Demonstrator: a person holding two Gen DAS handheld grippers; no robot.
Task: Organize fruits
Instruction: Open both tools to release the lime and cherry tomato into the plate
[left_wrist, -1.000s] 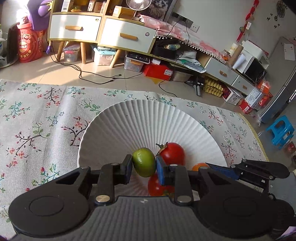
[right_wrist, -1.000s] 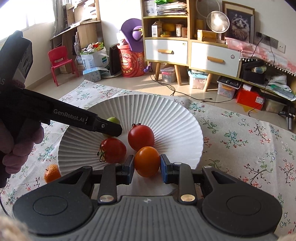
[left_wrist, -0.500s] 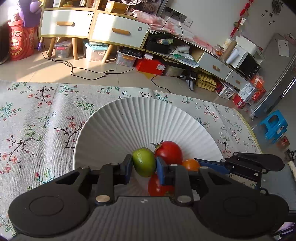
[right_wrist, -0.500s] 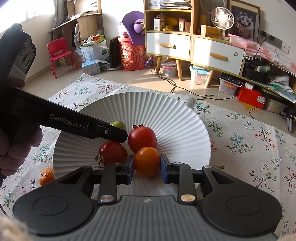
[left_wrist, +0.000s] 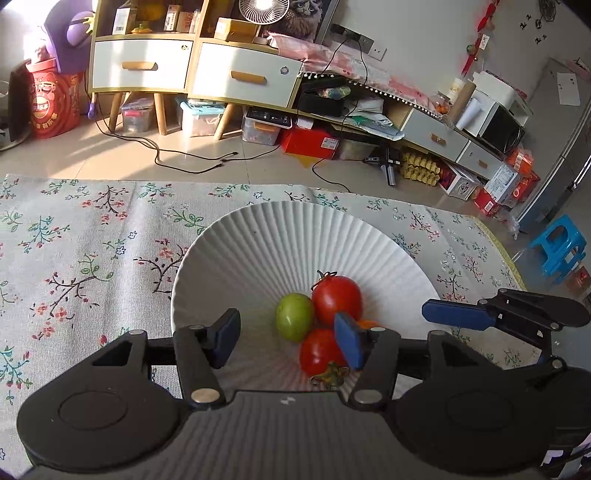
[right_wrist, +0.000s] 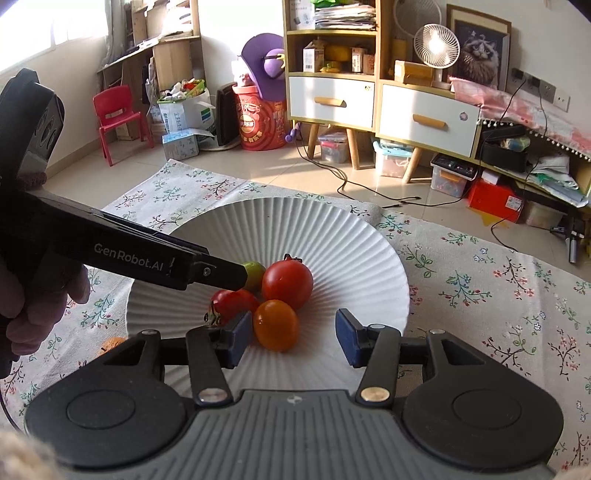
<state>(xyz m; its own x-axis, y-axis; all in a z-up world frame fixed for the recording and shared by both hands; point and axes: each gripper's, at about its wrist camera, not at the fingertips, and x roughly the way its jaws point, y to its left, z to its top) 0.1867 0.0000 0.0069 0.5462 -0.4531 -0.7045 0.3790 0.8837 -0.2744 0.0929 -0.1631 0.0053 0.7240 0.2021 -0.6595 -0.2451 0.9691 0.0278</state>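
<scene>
The far half of the white plate is bare, so there is open room behind the fruit. Four fruits crowd the near middle, touching: a green one, two red tomatoes and an orange one. The left tool and right tool both stand with jaws wide apart at the near rim, blocking that side. The flowered cloth left of the plate lies flat; a small orange fruit sits there.
</scene>
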